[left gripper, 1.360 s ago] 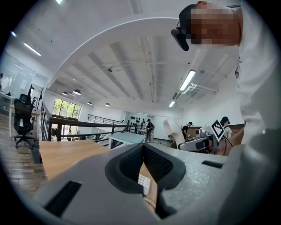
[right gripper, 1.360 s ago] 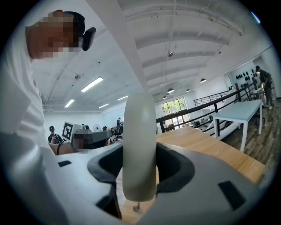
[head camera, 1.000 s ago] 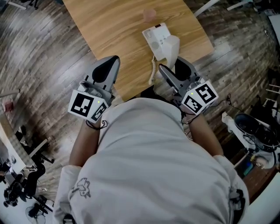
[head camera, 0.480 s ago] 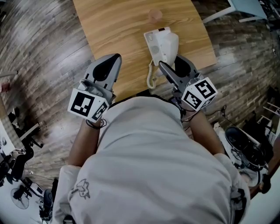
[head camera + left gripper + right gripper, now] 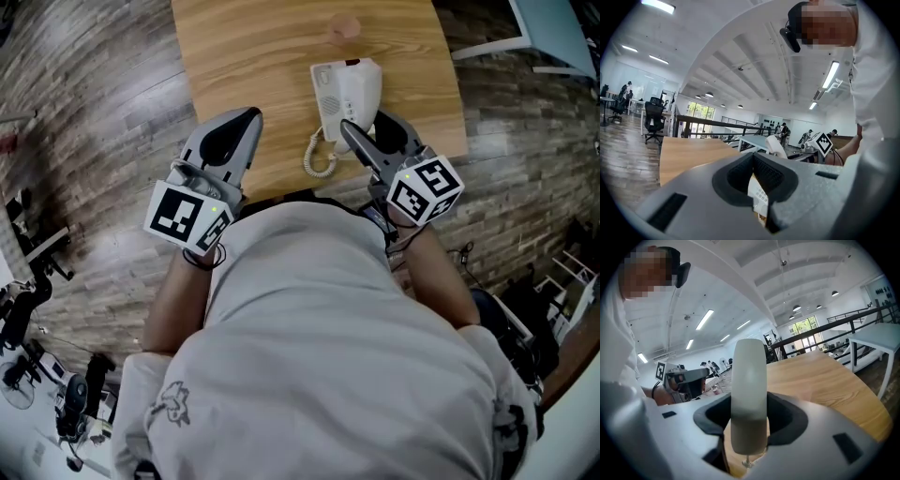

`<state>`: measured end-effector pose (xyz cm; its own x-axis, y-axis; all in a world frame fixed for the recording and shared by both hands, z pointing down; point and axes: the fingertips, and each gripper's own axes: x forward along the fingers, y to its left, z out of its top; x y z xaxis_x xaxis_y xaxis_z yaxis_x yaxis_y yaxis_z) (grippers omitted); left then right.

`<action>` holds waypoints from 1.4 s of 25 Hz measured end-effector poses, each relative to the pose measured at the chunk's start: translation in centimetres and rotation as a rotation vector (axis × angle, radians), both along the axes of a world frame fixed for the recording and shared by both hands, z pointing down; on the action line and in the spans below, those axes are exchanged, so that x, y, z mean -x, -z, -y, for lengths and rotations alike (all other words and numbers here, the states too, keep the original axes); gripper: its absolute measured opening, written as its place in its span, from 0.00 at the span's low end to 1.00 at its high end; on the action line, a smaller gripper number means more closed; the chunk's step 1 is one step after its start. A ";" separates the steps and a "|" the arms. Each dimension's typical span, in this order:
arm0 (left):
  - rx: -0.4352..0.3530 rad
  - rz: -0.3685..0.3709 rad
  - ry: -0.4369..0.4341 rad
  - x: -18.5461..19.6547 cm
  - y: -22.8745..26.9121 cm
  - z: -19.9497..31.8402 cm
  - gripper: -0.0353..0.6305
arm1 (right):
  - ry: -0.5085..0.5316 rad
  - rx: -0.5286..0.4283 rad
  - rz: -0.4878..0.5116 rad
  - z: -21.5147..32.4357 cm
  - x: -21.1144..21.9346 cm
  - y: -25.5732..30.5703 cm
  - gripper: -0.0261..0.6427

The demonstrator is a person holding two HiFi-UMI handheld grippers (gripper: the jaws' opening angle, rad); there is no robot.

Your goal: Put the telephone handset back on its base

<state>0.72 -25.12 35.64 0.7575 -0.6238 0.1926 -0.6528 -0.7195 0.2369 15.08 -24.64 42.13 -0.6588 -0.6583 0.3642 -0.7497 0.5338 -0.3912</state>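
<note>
Head view, looking steeply down: a person in a white shirt (image 5: 328,356) reaches both forearms forward, holding 2 grippers over the near edge of a wooden table (image 5: 253,56). The right gripper (image 5: 366,124) points ahead and slightly down, and its jaws are clamped on the lower end of a white telephone handset (image 5: 361,89). The handset sits over the right side of the white base (image 5: 327,89); whether the 2 touch cannot be told. A coiled cord (image 5: 317,157) loops on the table just left of this gripper. In the right gripper view, the handset stands upright between the dark pads. The left gripper (image 5: 246,120) is held well to the left of the phone, its jaws closed together on nothing.
</note>
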 end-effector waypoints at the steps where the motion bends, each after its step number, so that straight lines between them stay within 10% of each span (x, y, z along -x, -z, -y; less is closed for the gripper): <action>1: 0.004 0.002 0.006 -0.2 -0.3 0.1 0.06 | 0.004 0.007 -0.002 0.2 -0.2 -0.4 0.37; 35: 0.169 0.076 0.011 -1.5 -12.0 1.6 0.06 | -0.066 0.357 -0.183 2.4 -1.6 -17.6 0.37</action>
